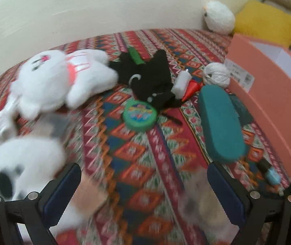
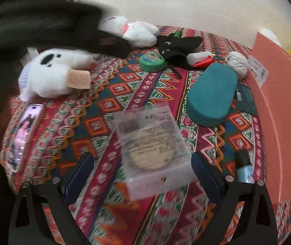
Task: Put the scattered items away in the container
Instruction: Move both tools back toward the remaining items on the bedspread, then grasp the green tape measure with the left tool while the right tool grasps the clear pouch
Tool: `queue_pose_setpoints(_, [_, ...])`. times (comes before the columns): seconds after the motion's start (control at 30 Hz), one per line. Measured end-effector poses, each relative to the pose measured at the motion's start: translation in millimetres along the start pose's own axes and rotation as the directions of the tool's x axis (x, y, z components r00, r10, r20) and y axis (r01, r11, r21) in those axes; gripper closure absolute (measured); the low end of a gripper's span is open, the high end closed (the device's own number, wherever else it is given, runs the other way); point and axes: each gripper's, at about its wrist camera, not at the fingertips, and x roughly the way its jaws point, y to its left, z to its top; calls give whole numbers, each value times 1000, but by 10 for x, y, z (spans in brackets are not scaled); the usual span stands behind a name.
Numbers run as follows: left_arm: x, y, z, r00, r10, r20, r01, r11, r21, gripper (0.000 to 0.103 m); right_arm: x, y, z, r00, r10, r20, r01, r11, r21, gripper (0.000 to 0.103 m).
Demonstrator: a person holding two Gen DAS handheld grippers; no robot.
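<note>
A: Grippers? 
B: My right hand-held gripper (image 2: 142, 163) is wide open, clear packet (image 2: 153, 145) lower centre between its fingers, ungripped. Left hand-held gripper (image 1: 144, 175) gapes, empty. 
A: Container? 
B: Pink box (image 2: 284, 110) right edge; teal case (image 2: 210, 94) just beside.

Black tongs (image 2: 142, 169), blue pads (image 2: 78, 175) (silver screws), dark sleeve (image 2: 43, 26)

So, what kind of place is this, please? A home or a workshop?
Most likely a home, perhaps a bedroom or living room. A patterned woven cloth covers the surface, soft toys such as the white plush rabbit lie on it, and a yellow cushion sits behind.
</note>
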Motion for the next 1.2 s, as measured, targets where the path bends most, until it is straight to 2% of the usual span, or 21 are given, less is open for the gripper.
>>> queue_pose_setpoints(0.1, [417, -43, 171, 999, 31, -43, -29, 999, 43, 1, 190, -94, -10, 1000, 14, -1, -14, 1000, -5, 3])
queue_pose_setpoints(0.2, [801, 5, 290, 993, 65, -103, -60, 997, 50, 2, 290, -109, -30, 999, 9, 52, -5, 998, -70, 0])
queue_pose_setpoints(0.27, [1002, 93, 355, 991, 25, -132, -24, 1000, 14, 2, 314, -130, 12, 999, 15, 49, -12, 997, -71, 0])
queue_pose_setpoints(0.33, [1238, 203, 398, 985, -50, -168, 44, 998, -40, 2, 330, -172, 45, 999, 22, 45, -19, 998, -58, 0])
queue_pose_setpoints(0.4, [1380, 260, 417, 985, -33, -169, 26, 999, -43, 2, 343, -176, 69, 999, 12, 38, -10, 998, -66, 0])
queue_pose_setpoints(0.47, [1420, 236, 460, 990, 1, -139, -3, 1000, -15, 2, 351, -162, 84, 1000, -2, 27, 4, 996, -87, 0])
queue_pose_setpoints(0.5, [1427, 228, 479, 989, 5, -147, -8, 1000, -19, 1, 341, -169, 101, 1000, 1, 22, 1, 996, -90, 2])
queue_pose_setpoints(0.57, [1438, 214, 518, 987, 12, -163, -17, 1000, -26, 4, 298, -200, 141, 1000, 11, 22, -9, 996, -93, 22])
queue_pose_setpoints(0.6, [1407, 221, 515, 989, 7, -151, -12, 999, -36, 15, 276, -223, 160, 1000, 13, 23, -11, 996, -88, 38])
queue_pose_setpoints(0.63, [1375, 228, 511, 990, 1, -139, -8, 999, -46, 34, 255, -255, 172, 1000, 18, 23, -16, 997, -78, 47])
queue_pose_setpoints(0.67, [1327, 234, 498, 990, -14, -138, 6, 998, -60, 41, 234, -297, 175, 999, 28, 23, -26, 998, -60, 50])
queue_pose_setpoints(0.77, [1188, 249, 447, 988, -69, -135, 55, 993, -107, 42, 173, -353, 168, 999, 32, 26, -32, 999, -35, 53])
queue_pose_setpoints(0.83, [1096, 244, 390, 987, -75, -140, 59, 991, -119, 42, 87, -380, 166, 998, 54, 37, -54, 998, -10, 55])
queue_pose_setpoints(1.03, [606, 116, 95, 992, -34, -119, 22, 995, -102, 42, -228, -285, 131, 993, 65, 100, -67, 998, 14, 59])
queue_pose_setpoints(1.2, [86, 6, -105, 997, -47, -56, 41, 995, -94, 42, -629, -162, 80, 987, 57, 153, -58, 998, 1, 61])
